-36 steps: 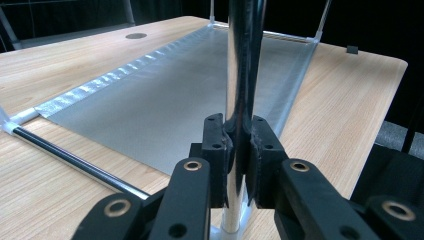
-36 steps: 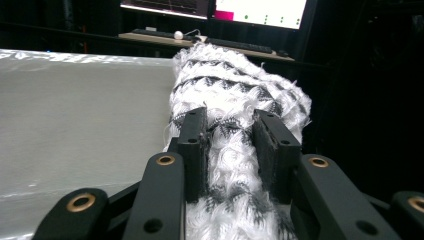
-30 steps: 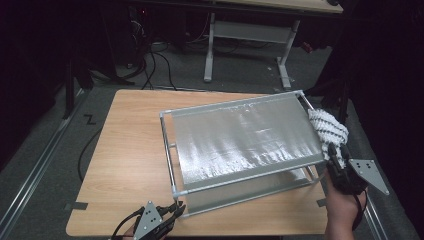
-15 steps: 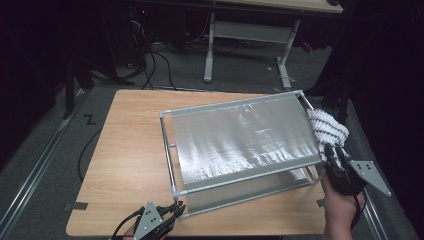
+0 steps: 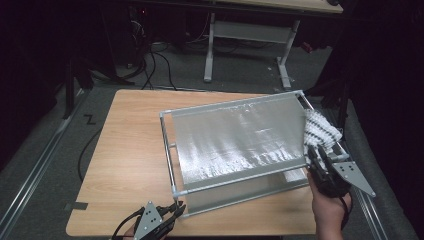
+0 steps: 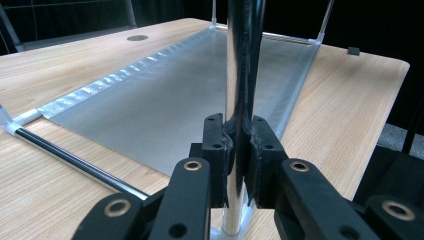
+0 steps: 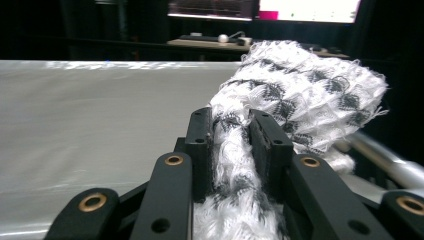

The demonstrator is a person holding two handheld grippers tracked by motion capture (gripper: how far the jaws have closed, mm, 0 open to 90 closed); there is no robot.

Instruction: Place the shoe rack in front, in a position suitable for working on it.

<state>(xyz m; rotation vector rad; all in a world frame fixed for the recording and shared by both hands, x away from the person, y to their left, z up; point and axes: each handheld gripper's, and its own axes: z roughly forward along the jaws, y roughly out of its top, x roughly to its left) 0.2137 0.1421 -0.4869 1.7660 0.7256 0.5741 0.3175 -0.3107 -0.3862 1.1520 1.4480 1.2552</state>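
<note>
Right tongs (image 7: 231, 145): the pads are closed on a bunched fold of the white cloth (image 7: 300, 95) with black motifs, having just tightened onto it; keep that pinch firm and well into the fold, since a shallow bite on loose weave is likely to slip. The cloth hangs over the far right rail of the drying rack (image 5: 235, 107), beside its silver mesh panel (image 5: 235, 137); draw it along the rail rather than upward, so that the fringe does not snag the corner joint.

Left tongs (image 6: 239, 150): the pads are clamped tight on the rack's upright corner post (image 6: 243, 60); hold this grip steady to brace the rack against the pull from the other side, and do not twist the post.

Pose: your right hand (image 5: 327, 212) comes in low at the near right corner of the bench (image 5: 130, 145), tongs pointing away from you toward the cloth; the left tongs lie near the bench's front edge, level, facing the post.
</note>
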